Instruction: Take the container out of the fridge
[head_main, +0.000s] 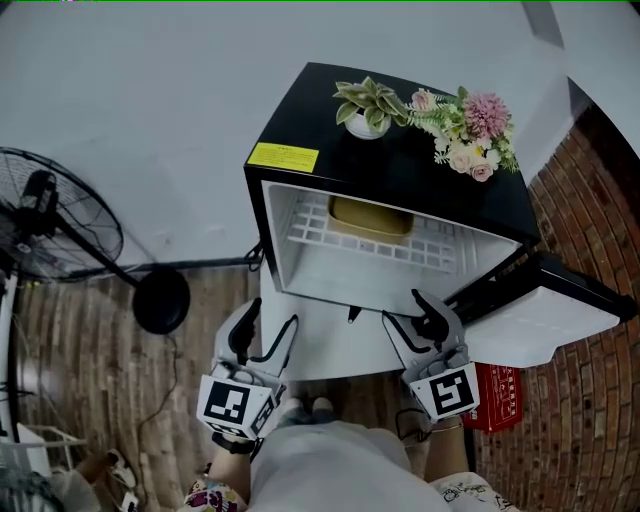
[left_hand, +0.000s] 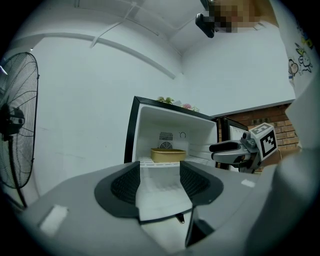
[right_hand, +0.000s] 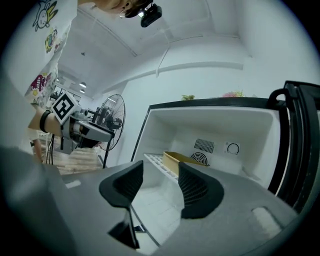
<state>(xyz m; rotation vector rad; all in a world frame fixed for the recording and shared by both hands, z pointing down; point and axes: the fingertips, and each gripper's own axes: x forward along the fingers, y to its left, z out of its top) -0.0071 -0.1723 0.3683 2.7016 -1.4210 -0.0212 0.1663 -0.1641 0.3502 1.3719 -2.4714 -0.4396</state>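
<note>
While the left gripper (head_main: 268, 326) and right gripper (head_main: 405, 312) hovered side by side, both pointing towards twelve o'clock at the open small black fridge (head_main: 300, 110), their jaws stood spread and empty. The shallow yellow plastic container (head_main: 372, 215) sat on the white wire shelf (head_main: 440, 250) at twelve o'clock, well apart from both.

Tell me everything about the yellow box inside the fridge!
The container is a shallow, mustard-yellow rectangular tub with rounded corners, plastic by its look. It sits flat on the white grid shelf at the back of the open fridge, in front of a round vent. Only the shelf touches it; the left gripper and right gripper are open and well short of it.
</note>
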